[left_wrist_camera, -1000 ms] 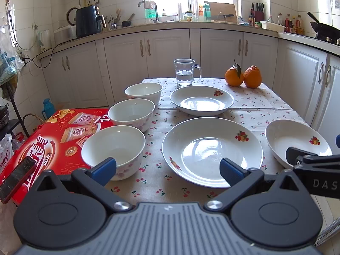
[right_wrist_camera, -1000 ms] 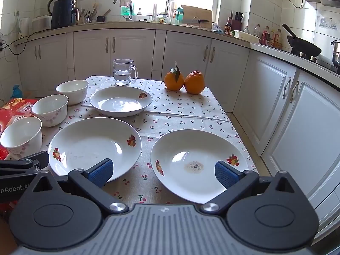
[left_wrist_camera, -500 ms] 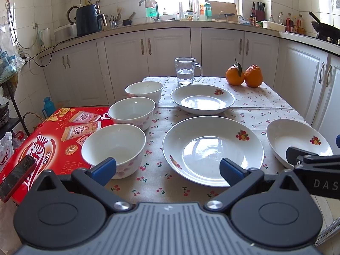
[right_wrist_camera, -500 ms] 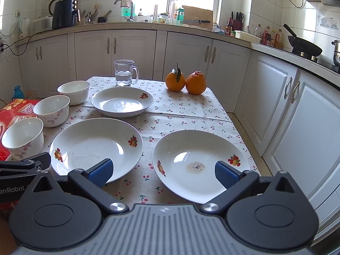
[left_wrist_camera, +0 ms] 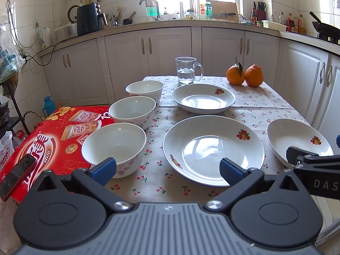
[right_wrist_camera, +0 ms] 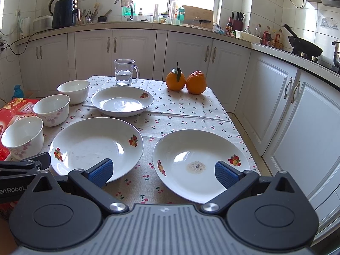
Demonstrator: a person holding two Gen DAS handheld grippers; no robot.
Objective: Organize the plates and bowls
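Three white bowls stand in a row down the table's left side: near bowl (left_wrist_camera: 113, 148), middle bowl (left_wrist_camera: 132, 111), far bowl (left_wrist_camera: 144, 89). Three white plates with fruit motifs lie on the cherry-print cloth: a large middle plate (left_wrist_camera: 212, 148), a far plate (left_wrist_camera: 203, 101), a right plate (right_wrist_camera: 200, 163) with a small stain. My left gripper (left_wrist_camera: 167, 169) is open and empty, near the table's front edge between the near bowl and the middle plate. My right gripper (right_wrist_camera: 162, 171) is open and empty, over the near edge between the middle plate (right_wrist_camera: 95, 146) and the right plate.
A glass mug of water (left_wrist_camera: 187, 70) and two oranges (left_wrist_camera: 244, 75) stand at the table's far end. A red box (left_wrist_camera: 42, 148) with a phone (left_wrist_camera: 17, 176) on it sits left of the table. White cabinets (right_wrist_camera: 286, 106) run along the back and right.
Both grippers have drifted slightly forward and up toward the table. Nothing on the table has moved.
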